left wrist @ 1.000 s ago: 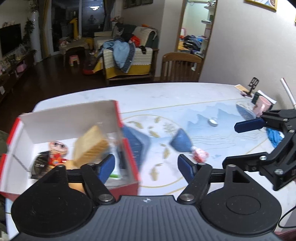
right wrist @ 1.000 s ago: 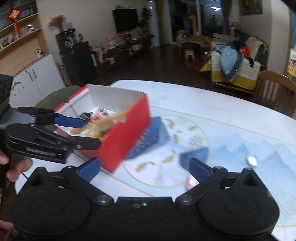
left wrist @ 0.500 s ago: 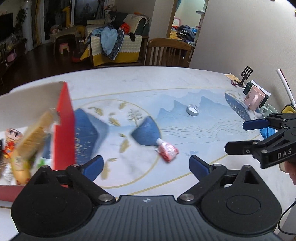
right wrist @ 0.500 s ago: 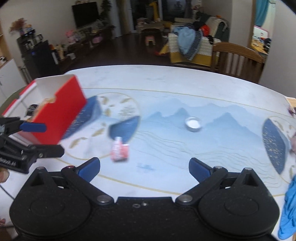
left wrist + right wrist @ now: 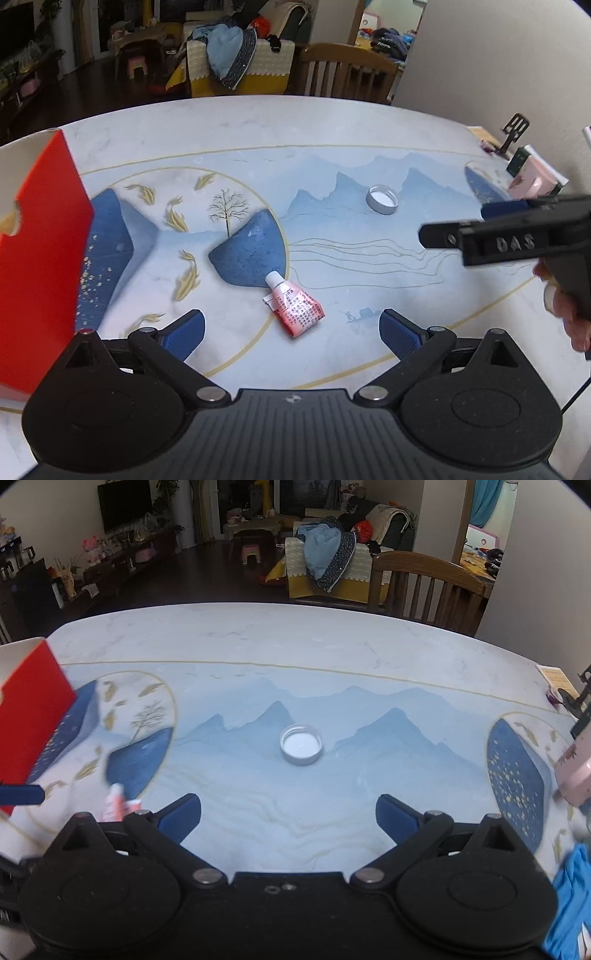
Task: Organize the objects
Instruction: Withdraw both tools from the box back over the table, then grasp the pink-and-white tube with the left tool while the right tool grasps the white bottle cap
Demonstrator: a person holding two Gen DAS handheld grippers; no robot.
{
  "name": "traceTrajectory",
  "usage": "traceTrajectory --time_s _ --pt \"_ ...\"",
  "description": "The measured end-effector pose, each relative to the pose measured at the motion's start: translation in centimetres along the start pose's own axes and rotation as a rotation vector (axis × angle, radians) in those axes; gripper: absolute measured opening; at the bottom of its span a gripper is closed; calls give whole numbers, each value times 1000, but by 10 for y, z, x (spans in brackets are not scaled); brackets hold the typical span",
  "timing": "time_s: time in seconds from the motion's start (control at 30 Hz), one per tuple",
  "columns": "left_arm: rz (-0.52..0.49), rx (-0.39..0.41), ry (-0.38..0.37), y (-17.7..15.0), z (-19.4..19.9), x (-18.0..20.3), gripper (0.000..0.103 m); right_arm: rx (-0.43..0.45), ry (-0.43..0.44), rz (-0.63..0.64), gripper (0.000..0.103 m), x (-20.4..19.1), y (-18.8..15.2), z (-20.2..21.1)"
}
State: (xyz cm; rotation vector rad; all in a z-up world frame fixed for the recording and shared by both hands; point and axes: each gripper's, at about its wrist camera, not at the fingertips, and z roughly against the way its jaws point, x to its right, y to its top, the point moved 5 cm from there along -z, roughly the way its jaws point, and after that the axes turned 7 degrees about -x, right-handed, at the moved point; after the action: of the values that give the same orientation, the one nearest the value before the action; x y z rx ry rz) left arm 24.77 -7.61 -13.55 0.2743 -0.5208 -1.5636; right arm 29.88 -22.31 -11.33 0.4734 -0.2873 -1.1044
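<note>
A small, crumpled red-and-white soft tube with a white cap is seen lying flat on the painted tabletop, toward its near edge, just ahead of the left gripper. The blue pads of that gripper are spread wide, with nothing held; the tube lies in line with the gap but is not yet between the pads. A round, shallow silver metal lid, open side up, is placed near the middle of the tabletop, well apart from the tube. It is framed ahead of the right gripper, which is likewise spread wide and empty.

A red cardboard box with a white inside is set at the left edge of the tabletop. A pink container and a blue cloth are seen at the right edge; both are blurred there, so their exact shape cannot be told.

Several risks are judged likely. The flattened tube could be pushed along the smooth surface, or pinched only at a corner, if the pads are closed before they are lowered around it. The thin rim of the lid could be flipped or skidded away by a glancing pad. Because both grippers are worked close together, the right one, seen crossing at the right of the left view, could be knocked.
</note>
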Motion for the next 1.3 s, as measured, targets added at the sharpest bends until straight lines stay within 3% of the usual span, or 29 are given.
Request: traceTrajectory --time_s 0.23,0.5,0.73,0.83,0.9,1.07,1.17,1.27,1.3 --pt "8 -9 53 5 -23 1 101 -20 2 -13 98 7 17 -34" --pt "23 -23 46 1 -41 -1 101 -69 1 -42 87 14 25 -69" --pt "-22 -5 49 1 -43 7 100 -64 -13 -9 78 13 29 -76" --pt "-27 -9 51 1 -44 7 90 -54 -9 4 71 11 30 -76" --pt "-30 -18 54 0 -45 7 73 -49 -5 12 63 9 31 -75" --pt "-55 -30 77 0 -46 9 65 -36 -6 7 49 8 31 -73" --pt "-77 -37 94 0 -46 11 51 -33 -15 7 37 7 32 -72" --pt "-73 -44 69 2 -44 11 35 -38 -19 15 37 5 31 -70" --pt "-71 -47 63 2 -44 10 35 -39 -21 20 37 5 29 -69"
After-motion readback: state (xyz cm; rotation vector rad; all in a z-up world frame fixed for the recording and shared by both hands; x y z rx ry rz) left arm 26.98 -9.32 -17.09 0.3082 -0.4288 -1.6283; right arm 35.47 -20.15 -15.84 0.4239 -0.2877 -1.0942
